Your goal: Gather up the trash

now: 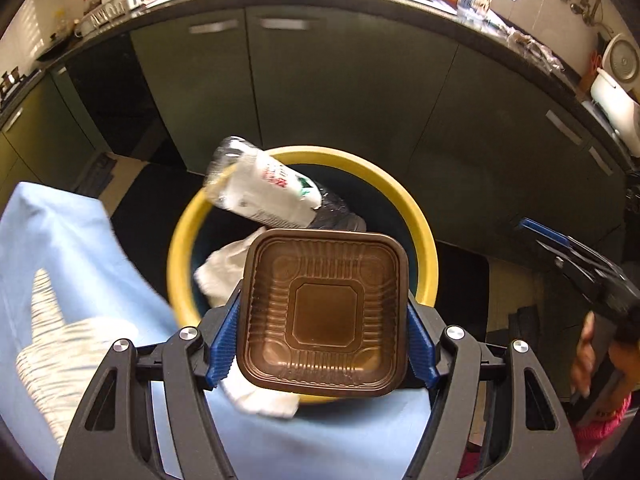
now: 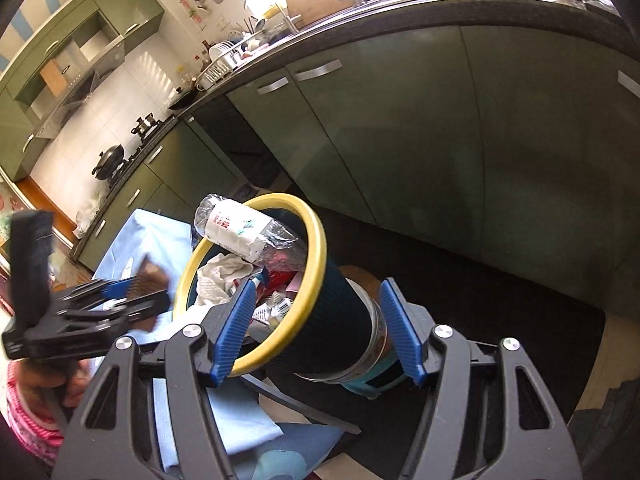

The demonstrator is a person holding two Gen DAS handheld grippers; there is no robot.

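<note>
While the left gripper [image 1: 322, 312] clamps the brown plastic tray [image 1: 325, 312] by its two opposite side walls, the tray hangs open face toward the wrist camera, just above the near rim of the yellow-rimmed bin [image 1: 420, 232]; gripped across its width this way it looks ready to drop straight in once the fingers part; tray is square, no real long axis, its mouth facing back along the gripper.

Right gripper [image 2: 320, 328] stands wide, blue fingers [image 2: 236, 328] apart with nothing between them; in its view the bin [image 2: 316, 264] appears between the fingers, near finger over the rim, far finger beside the dark ribbed wall; touching or not, cannot tell; judged to be steadying or about to steady the bin.

Bin already holds trash: clear plastic bottle [image 1: 264, 188] with white label lies slanted across the far-left rim, one end poking out over the rim to the far left, the other sunk into the bin toward the right; long axis runs far-left to near-right; which end carries the cap, cannot tell; crumpled white tissue [image 1: 220, 272] sits inside at left, partly behind the tray; wrappers [image 2: 276, 308] show deeper in the right view.

Light blue cloth [image 1: 60, 240] covers the surface at left, close against the bin; green cabinets [image 1: 340, 92] beyond.

Judgement: tray release is the step in hand; the protruding bottle may crowd the opening.
</note>
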